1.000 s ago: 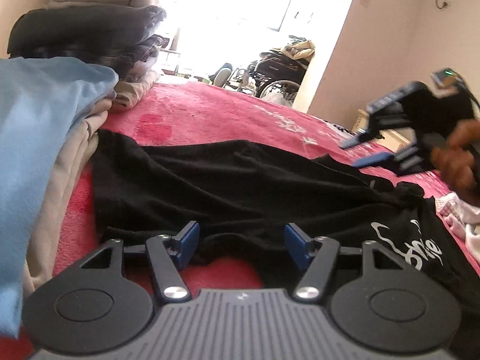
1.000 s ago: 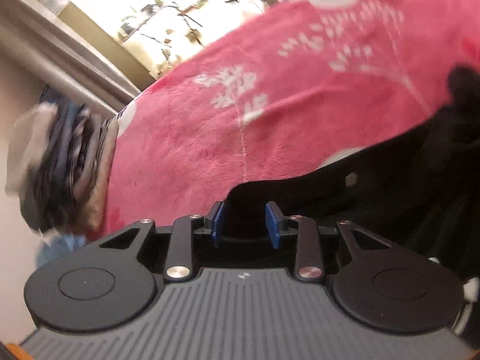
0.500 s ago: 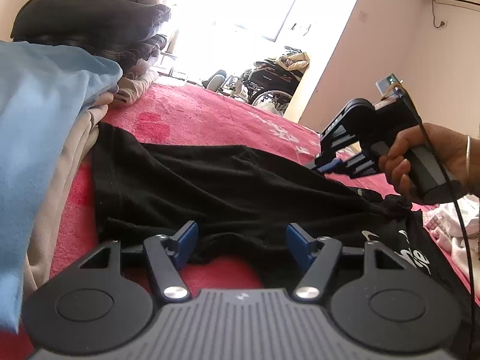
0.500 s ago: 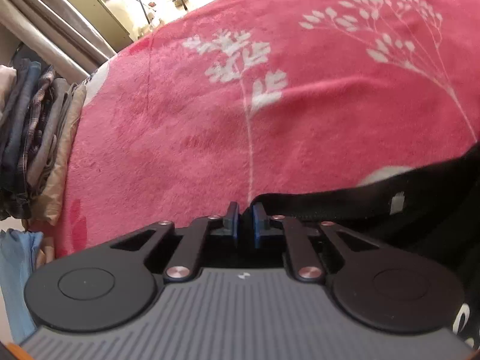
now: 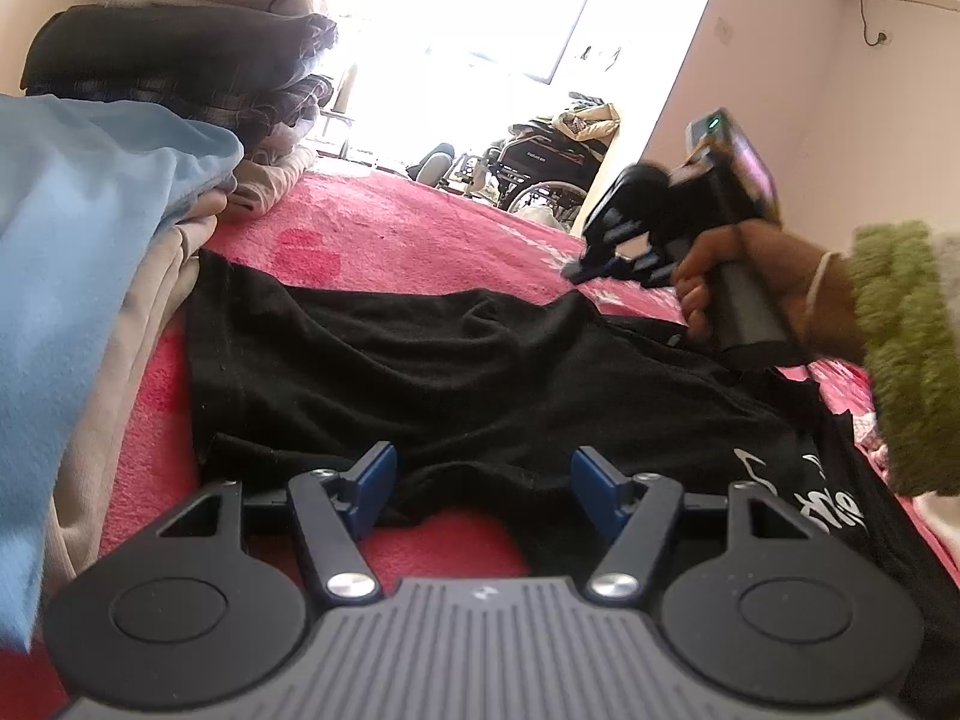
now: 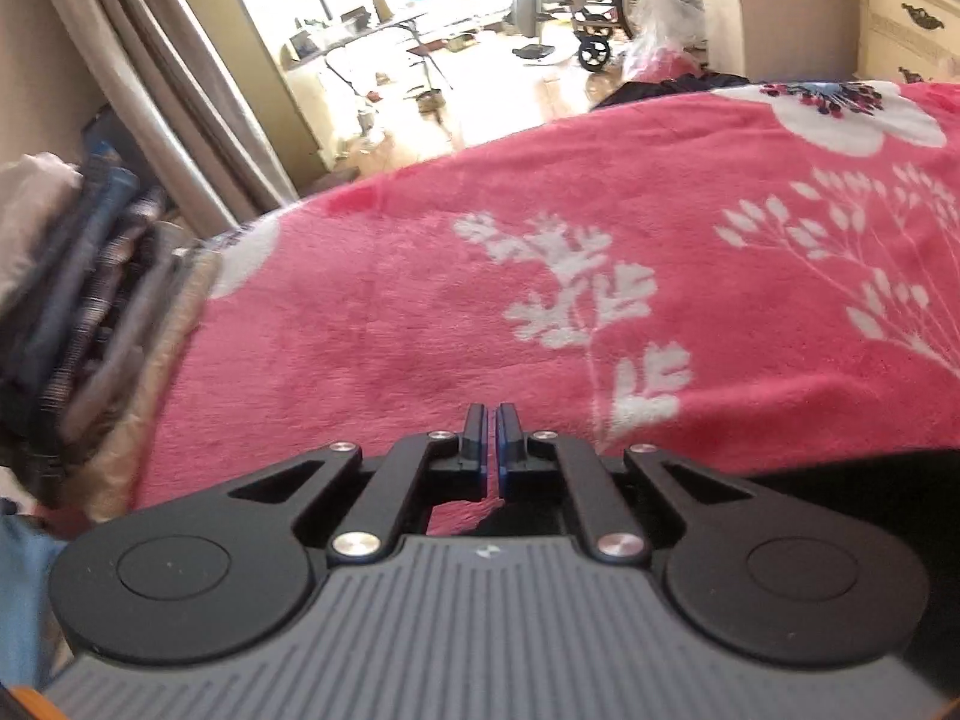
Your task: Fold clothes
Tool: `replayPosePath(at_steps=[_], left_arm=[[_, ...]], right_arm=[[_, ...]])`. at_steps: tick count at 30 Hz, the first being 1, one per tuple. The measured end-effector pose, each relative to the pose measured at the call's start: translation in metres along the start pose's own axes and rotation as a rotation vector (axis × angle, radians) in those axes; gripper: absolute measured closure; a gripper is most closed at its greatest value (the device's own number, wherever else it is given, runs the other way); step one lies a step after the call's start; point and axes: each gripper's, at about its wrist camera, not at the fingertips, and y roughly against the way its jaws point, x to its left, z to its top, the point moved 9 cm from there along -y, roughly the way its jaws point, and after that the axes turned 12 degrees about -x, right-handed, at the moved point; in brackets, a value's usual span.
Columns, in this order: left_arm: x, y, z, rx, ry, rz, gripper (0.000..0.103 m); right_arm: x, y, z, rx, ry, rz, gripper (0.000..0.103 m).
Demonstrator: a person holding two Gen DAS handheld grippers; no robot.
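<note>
A black T-shirt (image 5: 450,360) with white lettering lies spread on the red flowered blanket (image 5: 390,228). My left gripper (image 5: 480,480) stands open at the shirt's near hem, and a fold of black cloth lies loose between its blue pads. My right gripper (image 5: 579,273), held by a hand (image 5: 750,288) in a green sleeve, sits at the shirt's far edge. There the cloth rises in a small peak to its tips. In the right wrist view the right gripper (image 6: 489,438) is shut, with black cloth (image 6: 510,516) just under its jaws.
A tall stack of folded clothes (image 5: 180,60) stands at the left, with a light blue garment (image 5: 72,240) over beige ones close by. The same stack (image 6: 78,300) shows beside curtains. A wheelchair (image 5: 540,168) stands beyond the bed. Bare blanket (image 6: 420,330) stretches ahead.
The right gripper has moved left along the shirt's far edge and its jaws have shut. The far edge now rises in a peak. The left gripper has stayed still and open.
</note>
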Motion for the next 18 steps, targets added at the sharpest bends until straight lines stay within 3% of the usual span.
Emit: replayPosePath(at_steps=[2, 5, 9, 12, 14, 16, 18], left_arm=[[0.0, 0.0, 0.0, 0.0, 0.0, 0.0, 0.037], [0.001, 0.0, 0.0, -0.002, 0.003, -0.002, 0.037], [0.002, 0.001, 0.0, -0.005, 0.008, -0.005, 0.037], [0.002, 0.0, 0.0, -0.006, 0.006, -0.004, 0.037], [0.002, 0.0, 0.001, -0.006, 0.005, -0.004, 0.037], [0.002, 0.0, 0.0, -0.007, 0.004, -0.003, 0.037], [0.002, 0.001, 0.0, -0.008, 0.005, -0.003, 0.037]], right_arm=[[-0.012, -0.01, -0.01, 0.029, -0.031, -0.043, 0.103], [-0.016, 0.004, -0.003, -0.024, -0.081, -0.029, 0.098], [0.015, 0.042, 0.004, -0.022, 0.034, 0.089, 0.098], [0.054, 0.073, -0.013, 0.085, 0.152, 0.23, 0.097], [0.076, 0.079, -0.041, 0.202, 0.247, 0.303, 0.098], [0.083, 0.066, -0.074, 0.299, 0.352, 0.275, 0.098], [0.083, 0.038, -0.091, 0.318, 0.353, 0.235, 0.1]])
